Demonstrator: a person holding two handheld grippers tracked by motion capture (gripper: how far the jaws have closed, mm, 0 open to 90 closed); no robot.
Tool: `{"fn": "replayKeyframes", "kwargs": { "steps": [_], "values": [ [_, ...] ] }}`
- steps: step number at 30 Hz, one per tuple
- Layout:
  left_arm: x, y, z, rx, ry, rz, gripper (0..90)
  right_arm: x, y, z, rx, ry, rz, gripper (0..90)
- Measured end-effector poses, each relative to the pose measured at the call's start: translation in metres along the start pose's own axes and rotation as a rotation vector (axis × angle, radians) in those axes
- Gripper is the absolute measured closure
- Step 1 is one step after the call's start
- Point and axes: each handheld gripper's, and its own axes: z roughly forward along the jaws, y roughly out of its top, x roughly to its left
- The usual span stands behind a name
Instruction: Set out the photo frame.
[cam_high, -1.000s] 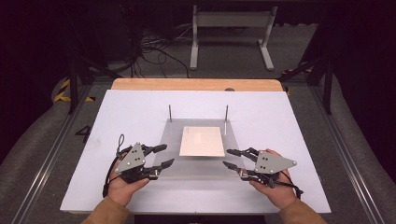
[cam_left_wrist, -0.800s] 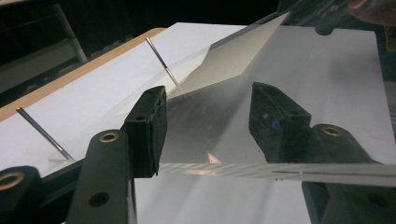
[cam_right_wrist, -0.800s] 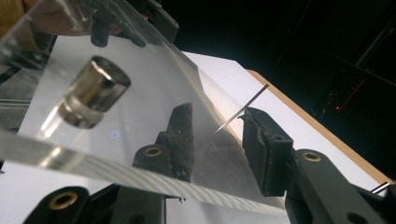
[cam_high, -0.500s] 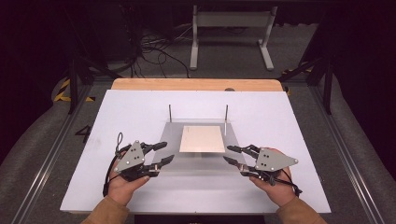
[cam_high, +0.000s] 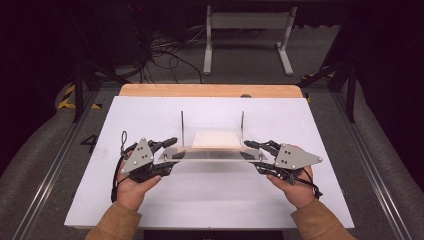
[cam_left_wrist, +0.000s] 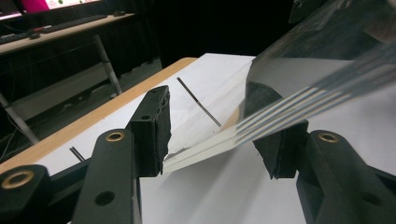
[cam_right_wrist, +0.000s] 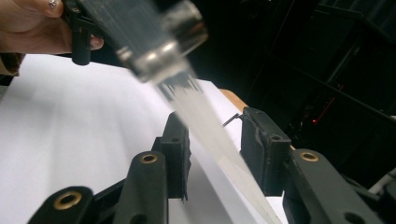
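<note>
Tan sleeves (cam_high: 115, 225); black claws with grey plates (cam_high: 138, 156).

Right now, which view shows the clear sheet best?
The high view: the whole clear sheet spans between both tongs above the table. The left gripper view gives just its layered edge between the jaws; the right gripper view a blurred strip.

Left tool (cam_left_wrist: 212, 149), jaws apart around a clear plate's edge (cam_left_wrist: 289, 105) (one pad touching), white tabletop (cam_left_wrist: 224, 196) beneath
</note>
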Motion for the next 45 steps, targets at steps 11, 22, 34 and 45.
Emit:
{"fn": "replayKeyframes", "kwargs": {
  "steps": [11, 22, 34, 45],
  "values": [
    [0.012, 0.023, 0.005, -0.065, 0.07, -0.005, 49.3, -0.021, 0.02, 0.006, -0.048, -0.07, -0.044, 62.1],
    [0.004, 0.048, 0.0, -0.098, 0.119, 0.047, 52.4, -0.026, 0.042, -0.003, -0.1, -0.115, -0.041, 62.3],
    [-0.007, 0.069, -0.017, -0.105, 0.063, 0.009, 54.2, -0.017, 0.068, -0.025, -0.081, -0.092, 0.029, 63.4],
    [-0.006, 0.075, -0.021, -0.052, 0.009, -0.08, 56.0, -0.021, 0.081, -0.03, -0.018, -0.033, 0.114, 64.2]
  ]
}}
